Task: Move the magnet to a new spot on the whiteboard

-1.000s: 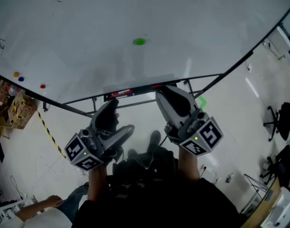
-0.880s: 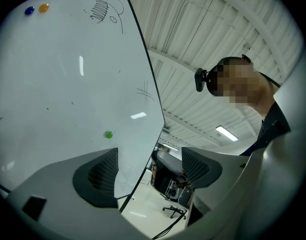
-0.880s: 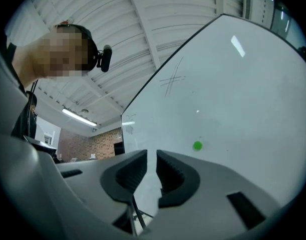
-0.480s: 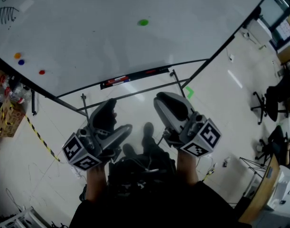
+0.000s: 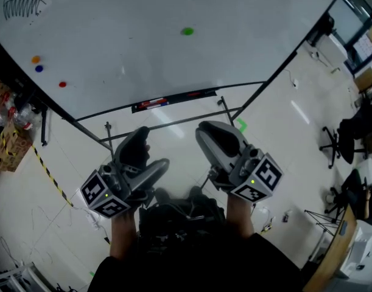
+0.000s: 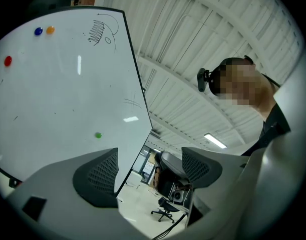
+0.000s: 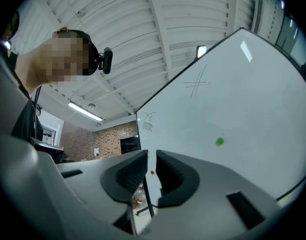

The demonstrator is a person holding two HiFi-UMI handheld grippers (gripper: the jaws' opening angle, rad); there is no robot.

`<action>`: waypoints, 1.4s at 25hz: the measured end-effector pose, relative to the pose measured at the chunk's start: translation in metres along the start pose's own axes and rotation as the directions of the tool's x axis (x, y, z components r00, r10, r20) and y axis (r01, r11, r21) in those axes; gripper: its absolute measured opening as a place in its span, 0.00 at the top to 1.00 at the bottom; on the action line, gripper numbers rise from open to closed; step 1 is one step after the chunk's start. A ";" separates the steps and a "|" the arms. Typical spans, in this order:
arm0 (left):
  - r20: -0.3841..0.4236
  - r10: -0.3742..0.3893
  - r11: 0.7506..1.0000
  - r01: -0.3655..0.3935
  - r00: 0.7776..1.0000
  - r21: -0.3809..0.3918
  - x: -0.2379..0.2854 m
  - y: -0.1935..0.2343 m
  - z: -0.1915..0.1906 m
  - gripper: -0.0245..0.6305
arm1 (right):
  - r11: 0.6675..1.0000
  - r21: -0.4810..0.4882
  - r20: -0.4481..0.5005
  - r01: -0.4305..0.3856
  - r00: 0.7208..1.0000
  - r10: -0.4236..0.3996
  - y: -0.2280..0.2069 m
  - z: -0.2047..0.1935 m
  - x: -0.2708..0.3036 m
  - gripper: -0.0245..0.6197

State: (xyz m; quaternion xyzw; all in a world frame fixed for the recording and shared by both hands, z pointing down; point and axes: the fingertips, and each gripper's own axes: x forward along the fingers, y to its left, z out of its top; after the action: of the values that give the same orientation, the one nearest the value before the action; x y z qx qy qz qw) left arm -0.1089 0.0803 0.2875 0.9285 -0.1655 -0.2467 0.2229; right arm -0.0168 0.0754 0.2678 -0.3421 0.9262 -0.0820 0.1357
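Note:
A small green magnet (image 5: 187, 31) sticks to the big whiteboard (image 5: 112, 47), well away from both grippers. It also shows as the green magnet (image 6: 98, 135) in the left gripper view and the green magnet (image 7: 220, 142) in the right gripper view. My left gripper (image 5: 137, 146) is held low by my body, its jaws wide open and empty (image 6: 150, 166). My right gripper (image 5: 215, 134) is beside it. Its jaws have just been closing to a narrow slit (image 7: 151, 171) with nothing between them.
Orange (image 5: 36, 59), blue (image 5: 39, 69) and red (image 5: 63, 84) magnets sit at the board's left, below a scribbled drawing (image 5: 22, 6). A marker tray (image 5: 167, 101) runs under the board. Cardboard boxes (image 5: 6, 140) stand left, office chairs (image 5: 350, 129) right.
The whole head view has shifted: the green magnet now sits higher in the picture and the drawing at the top left has come into view. Both grippers keep their places low in the frame.

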 end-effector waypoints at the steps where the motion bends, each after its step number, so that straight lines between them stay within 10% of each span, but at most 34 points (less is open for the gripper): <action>1: 0.010 0.005 1.000 -0.005 1.000 0.007 0.002 -0.002 0.002 0.37 | 1.000 -0.001 -0.004 -0.009 1.000 0.009 0.001 0.001 -0.001 0.85; 35: -0.075 0.116 0.993 -0.117 0.990 -0.001 0.102 -0.028 -0.069 0.37 | 0.989 0.098 0.061 -0.112 0.992 0.106 -0.069 0.032 -0.093 0.94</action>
State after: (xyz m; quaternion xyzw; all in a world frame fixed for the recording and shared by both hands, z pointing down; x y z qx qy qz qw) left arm 0.0173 0.0848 0.2880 0.9252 -0.2103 -0.1988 0.2455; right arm 0.1027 0.0825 0.2721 -0.2858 0.9340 -0.1119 0.1830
